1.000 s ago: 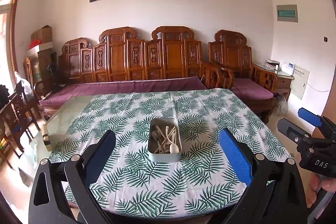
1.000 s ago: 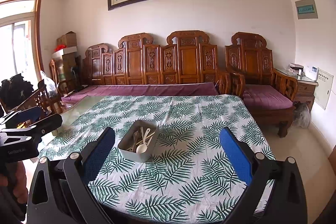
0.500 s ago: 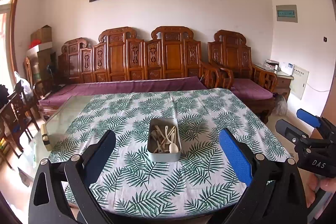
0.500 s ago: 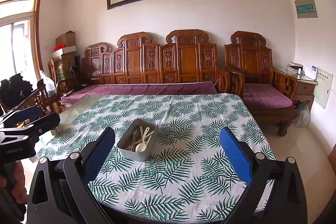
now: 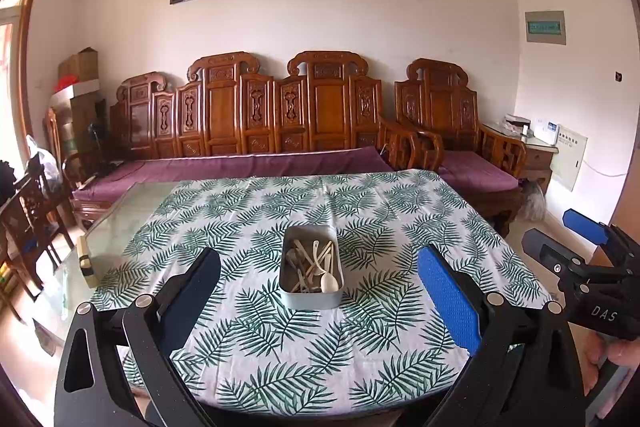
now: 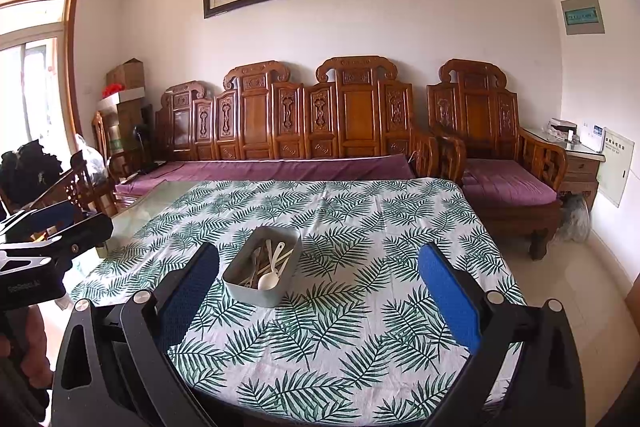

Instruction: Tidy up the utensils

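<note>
A grey rectangular tin (image 5: 311, 297) stands on the leaf-print tablecloth (image 5: 360, 227) near the table's middle. It holds several pale spoons and utensils (image 5: 316, 267), one with a white bowl (image 5: 329, 283) at the near end. The tin also shows in the right wrist view (image 6: 256, 293), with the utensils (image 6: 268, 267) inside. My left gripper (image 5: 320, 279) is open and empty, held back from the tin over the near table edge. My right gripper (image 6: 318, 277) is open and empty, to the right of the tin. Each gripper shows at the side of the other's view.
A carved wooden sofa (image 5: 248, 115) with purple cushions stands behind the table, with an armchair (image 5: 460, 131) at the right. The cloth leaves a bare glass strip (image 5: 120, 219) on the table's left. Wooden chairs (image 5: 24, 219) stand at the far left.
Both grippers have shifted only slightly; the tin sits a little higher in both views. Nothing was taken hold of or let go.
</note>
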`<control>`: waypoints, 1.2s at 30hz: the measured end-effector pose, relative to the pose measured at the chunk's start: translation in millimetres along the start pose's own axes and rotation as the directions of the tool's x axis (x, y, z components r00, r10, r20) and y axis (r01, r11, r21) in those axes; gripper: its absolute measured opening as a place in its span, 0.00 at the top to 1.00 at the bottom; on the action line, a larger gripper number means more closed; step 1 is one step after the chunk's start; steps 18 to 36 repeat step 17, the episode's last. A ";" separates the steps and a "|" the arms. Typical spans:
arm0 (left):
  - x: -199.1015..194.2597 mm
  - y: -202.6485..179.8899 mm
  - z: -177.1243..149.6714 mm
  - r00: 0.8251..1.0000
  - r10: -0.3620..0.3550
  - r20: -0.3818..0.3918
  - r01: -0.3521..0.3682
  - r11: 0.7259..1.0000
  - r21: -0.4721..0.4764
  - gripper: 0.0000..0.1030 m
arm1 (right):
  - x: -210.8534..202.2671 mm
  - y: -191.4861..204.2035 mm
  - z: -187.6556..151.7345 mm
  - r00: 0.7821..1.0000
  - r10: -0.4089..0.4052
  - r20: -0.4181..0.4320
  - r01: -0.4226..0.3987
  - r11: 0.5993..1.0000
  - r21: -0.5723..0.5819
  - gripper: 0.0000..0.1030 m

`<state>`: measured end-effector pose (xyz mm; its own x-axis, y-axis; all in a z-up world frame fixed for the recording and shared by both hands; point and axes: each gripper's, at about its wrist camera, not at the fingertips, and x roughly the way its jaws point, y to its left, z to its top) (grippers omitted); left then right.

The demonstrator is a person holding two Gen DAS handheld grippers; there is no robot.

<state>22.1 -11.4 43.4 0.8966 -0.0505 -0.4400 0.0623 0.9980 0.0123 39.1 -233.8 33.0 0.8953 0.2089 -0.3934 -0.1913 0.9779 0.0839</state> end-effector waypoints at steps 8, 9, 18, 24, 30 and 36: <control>0.4 -0.8 -0.7 1.000 -0.002 0.000 0.002 1.000 0.000 0.08 | 1.0 -0.8 0.0 1.000 0.001 -0.001 -0.001 1.000 0.000 0.03; 0.9 -0.5 -1.1 1.000 -0.002 0.000 0.002 1.000 0.000 0.08 | 0.9 -0.3 0.9 1.000 0.001 0.000 -0.001 1.000 0.000 0.03; 2.0 0.4 -0.8 1.000 0.003 -0.003 -0.003 1.000 -0.004 0.08 | 0.9 -0.6 0.6 1.000 0.001 0.000 -0.001 1.000 0.001 0.03; 2.0 0.4 -0.8 1.000 0.003 -0.003 -0.003 1.000 -0.004 0.08 | 0.9 -0.6 0.6 1.000 0.001 0.000 -0.001 1.000 0.001 0.03; 2.0 0.4 -0.8 1.000 0.003 -0.003 -0.003 1.000 -0.004 0.08 | 0.9 -0.6 0.6 1.000 0.001 0.000 -0.001 1.000 0.001 0.03; 2.0 0.4 -0.8 1.000 0.003 -0.003 -0.003 1.000 -0.004 0.08 | 0.9 -0.6 0.6 1.000 0.001 0.000 -0.001 1.000 0.001 0.03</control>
